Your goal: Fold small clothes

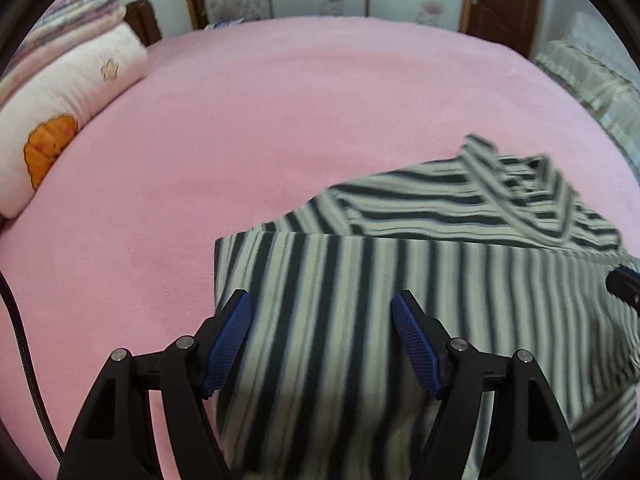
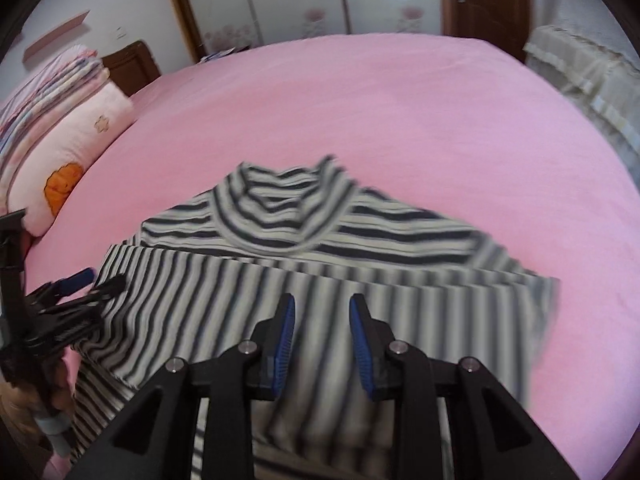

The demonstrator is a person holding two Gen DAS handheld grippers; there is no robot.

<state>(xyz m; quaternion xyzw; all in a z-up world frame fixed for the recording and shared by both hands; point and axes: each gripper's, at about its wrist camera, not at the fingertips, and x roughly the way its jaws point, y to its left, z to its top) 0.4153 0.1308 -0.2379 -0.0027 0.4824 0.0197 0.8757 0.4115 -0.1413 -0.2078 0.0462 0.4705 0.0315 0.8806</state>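
A black-and-white striped top lies on the pink bed, its collar at the far end. The near part is folded over the body, so its stripes run crosswise. My left gripper hovers open over the left end of the folded part, with cloth below the fingers and nothing pinched. My right gripper stands over the middle of the top with a narrow gap between its blue pads, also holding nothing. The left gripper shows at the left edge of the right wrist view.
A white pillow with an orange print and a stack of folded blankets lie at the bed's far left. A covered piece of furniture stands to the right. Wardrobe doors are behind the bed. A black cable hangs at the left.
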